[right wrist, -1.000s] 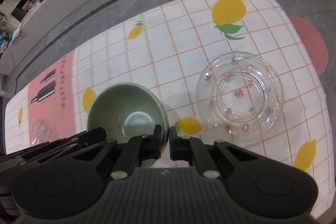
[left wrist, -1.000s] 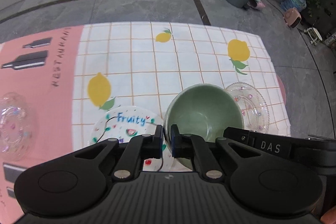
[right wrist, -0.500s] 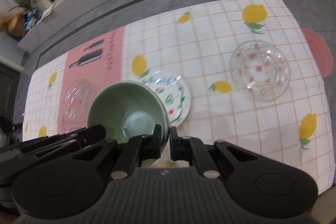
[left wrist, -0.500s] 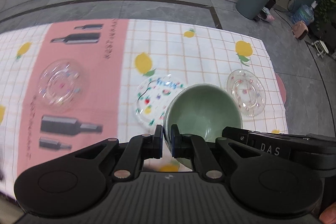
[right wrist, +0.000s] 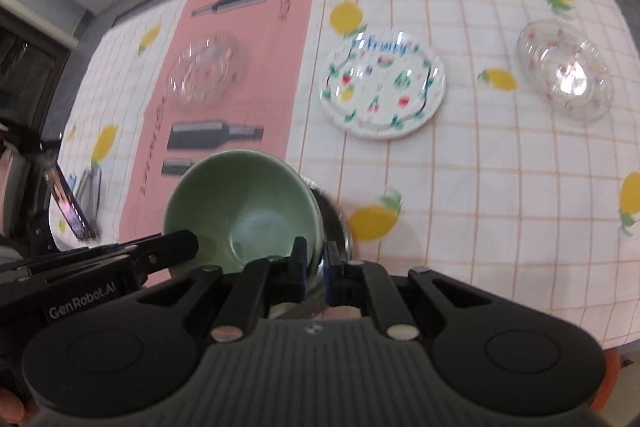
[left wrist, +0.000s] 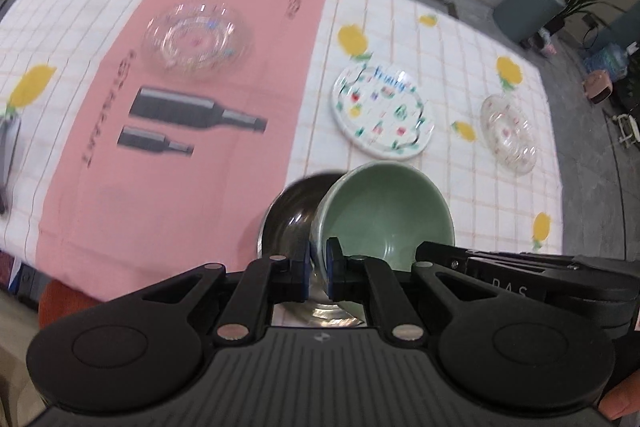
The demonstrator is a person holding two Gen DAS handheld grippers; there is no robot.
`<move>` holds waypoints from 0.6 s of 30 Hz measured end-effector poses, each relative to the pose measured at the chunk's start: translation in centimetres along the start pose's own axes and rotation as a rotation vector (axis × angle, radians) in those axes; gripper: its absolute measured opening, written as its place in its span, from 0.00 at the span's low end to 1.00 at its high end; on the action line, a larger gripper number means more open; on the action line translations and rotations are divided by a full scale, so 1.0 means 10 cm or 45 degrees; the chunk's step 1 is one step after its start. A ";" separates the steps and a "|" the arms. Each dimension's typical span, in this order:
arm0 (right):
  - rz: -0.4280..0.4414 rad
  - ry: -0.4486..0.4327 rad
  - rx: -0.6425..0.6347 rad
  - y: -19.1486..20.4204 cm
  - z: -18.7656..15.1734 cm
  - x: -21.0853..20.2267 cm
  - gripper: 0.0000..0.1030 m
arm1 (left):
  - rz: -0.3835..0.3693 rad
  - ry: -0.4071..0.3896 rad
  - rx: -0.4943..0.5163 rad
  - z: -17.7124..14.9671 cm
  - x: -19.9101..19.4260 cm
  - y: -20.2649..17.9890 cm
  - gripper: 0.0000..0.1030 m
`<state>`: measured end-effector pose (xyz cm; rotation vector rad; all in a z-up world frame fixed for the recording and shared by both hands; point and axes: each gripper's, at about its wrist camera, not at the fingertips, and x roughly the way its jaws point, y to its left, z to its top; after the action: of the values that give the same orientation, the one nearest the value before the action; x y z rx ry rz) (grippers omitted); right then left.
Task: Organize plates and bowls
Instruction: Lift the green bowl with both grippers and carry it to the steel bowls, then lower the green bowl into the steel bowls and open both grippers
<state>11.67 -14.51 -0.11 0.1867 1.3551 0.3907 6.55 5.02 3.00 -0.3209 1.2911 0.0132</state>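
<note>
I have both the left gripper (left wrist: 318,261) and right gripper (right wrist: 315,265) pinching the green bowl's (left wrist: 384,211) rim, directly over the steel bowl (left wrist: 290,217).

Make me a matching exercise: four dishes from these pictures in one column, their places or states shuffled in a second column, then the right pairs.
Dishes:
1. green bowl
2. metal bowl
3. Fruity plate
4. glass plate

Places or states:
A. lying on the pink strip of the cloth
B. lying on the white checked cloth beside a printed lemon
C. gripped at the rim by both claws
D. partly hidden behind the held dish

Pairs: 1-C, 2-D, 3-B, 4-A
</note>
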 end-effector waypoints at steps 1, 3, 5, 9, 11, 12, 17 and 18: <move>-0.002 0.011 -0.007 0.02 -0.03 0.04 0.05 | 0.006 0.013 -0.003 -0.04 0.03 0.03 0.08; -0.003 0.029 -0.016 0.03 -0.07 0.12 0.05 | 0.014 0.029 0.002 -0.08 0.08 0.06 0.08; -0.008 0.042 -0.029 0.04 -0.10 0.19 0.05 | 0.024 0.039 0.001 -0.10 0.13 0.08 0.08; -0.015 0.054 -0.040 0.04 -0.11 0.31 0.05 | 0.041 0.046 0.018 -0.12 0.22 0.10 0.08; -0.010 0.062 -0.037 0.03 -0.11 0.37 0.05 | 0.054 0.048 0.036 -0.13 0.26 0.09 0.08; -0.010 0.064 -0.041 0.03 -0.11 0.40 0.05 | 0.063 0.047 0.040 -0.14 0.28 0.09 0.08; -0.030 0.068 -0.055 0.03 -0.12 0.53 0.05 | 0.095 0.044 0.059 -0.16 0.38 0.08 0.08; -0.031 0.069 -0.053 0.02 -0.11 0.55 0.05 | 0.096 0.043 0.062 -0.16 0.40 0.08 0.08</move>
<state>11.42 -12.33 -5.24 0.1258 1.4001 0.4059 6.02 4.77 -1.35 -0.2317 1.3347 0.0404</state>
